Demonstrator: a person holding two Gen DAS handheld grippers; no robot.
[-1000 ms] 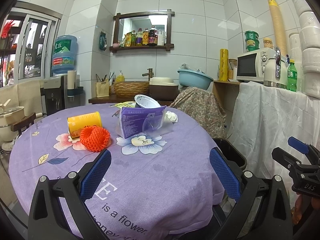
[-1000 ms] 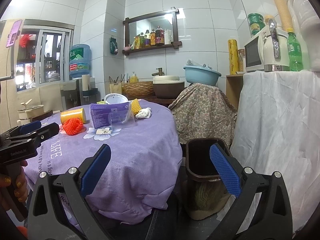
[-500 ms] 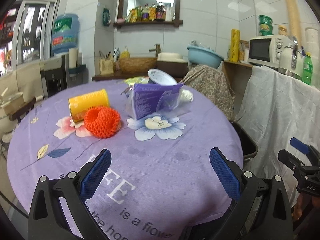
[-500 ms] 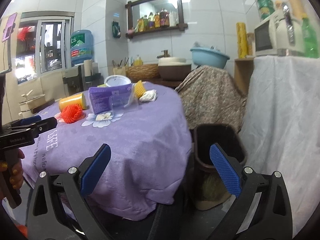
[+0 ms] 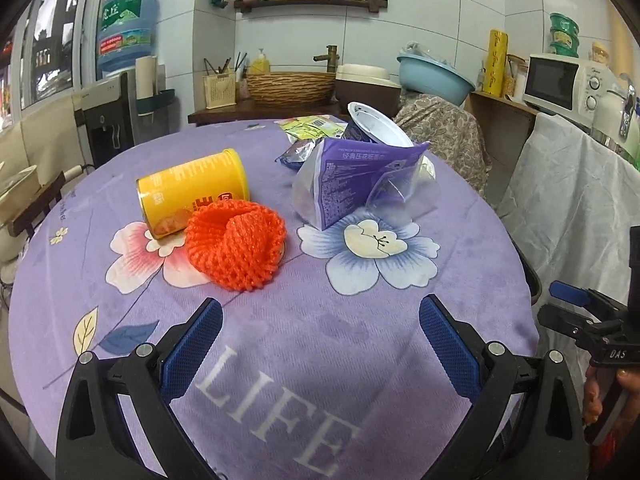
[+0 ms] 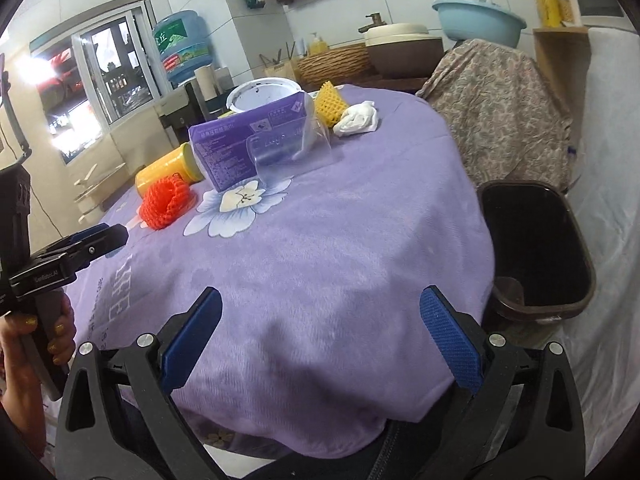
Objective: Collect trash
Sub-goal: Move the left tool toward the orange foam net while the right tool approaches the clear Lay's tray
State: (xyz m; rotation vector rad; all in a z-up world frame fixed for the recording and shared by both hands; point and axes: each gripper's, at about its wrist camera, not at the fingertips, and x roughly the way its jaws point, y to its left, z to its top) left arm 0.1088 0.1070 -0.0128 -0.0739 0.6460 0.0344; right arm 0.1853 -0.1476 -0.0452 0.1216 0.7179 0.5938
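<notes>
Water dispenser bottle (image 5: 127,26): seen upright, far left.
Wicker basket (image 5: 290,87): placed on rear counter.
Microwave (image 5: 560,82): set at right, on shelf.

Even indoor light, soft shadows on table (image 6: 360,216). Window (image 6: 100,76) glare blown out at left. Strong fisheye bending, dark vignette at corners. Slight overall blur.

Both grippers are showing the same build: left gripper (image 5: 320,340) and right gripper (image 6: 320,332) with black triangular-cutout arms, silver screws at the pivots, blue knurled pads (image 5: 192,346) on the fingers. Right unit's body is wearing white "DAS" lettering, left unit's a white label. Hand (image 6: 30,344) is wearing yellow glitter nail polish.
</notes>
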